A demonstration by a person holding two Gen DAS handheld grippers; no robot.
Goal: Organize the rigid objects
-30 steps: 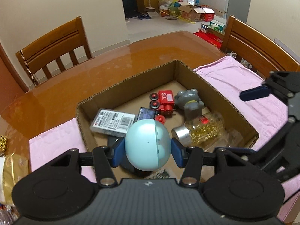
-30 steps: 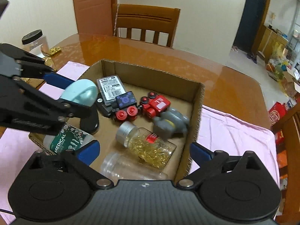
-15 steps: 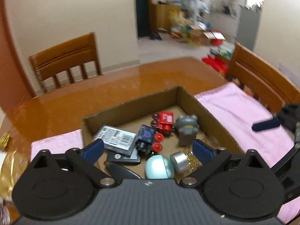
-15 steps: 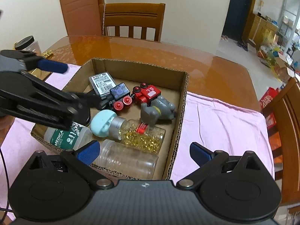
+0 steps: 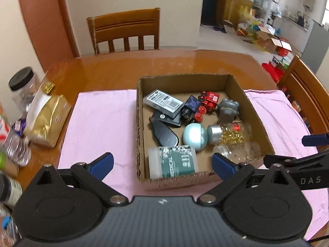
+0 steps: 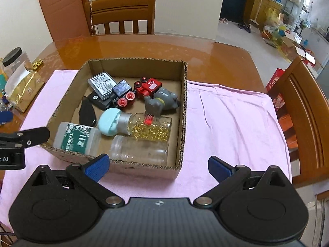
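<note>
Now blue egg (image 5: 194,136) beyond empty left tongs (image 5: 162,165).

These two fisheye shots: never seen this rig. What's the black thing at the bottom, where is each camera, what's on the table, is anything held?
There is no robot arm. A person holds a two-finger gripper in each hand, and each carries a camera looking forward along its blue-tipped fingers, so the black shape is the gripper itself. One picture comes from the left gripper, the other from the right gripper. Both are open and hold nothing.

On the pink cloth over the glossy wooden table stands an open brown cardboard box. Inside lie a round pale blue jar, a clear bottle of golden capsules, a red toy train, a grey figurine and a white-and-green medical bottle.
</note>
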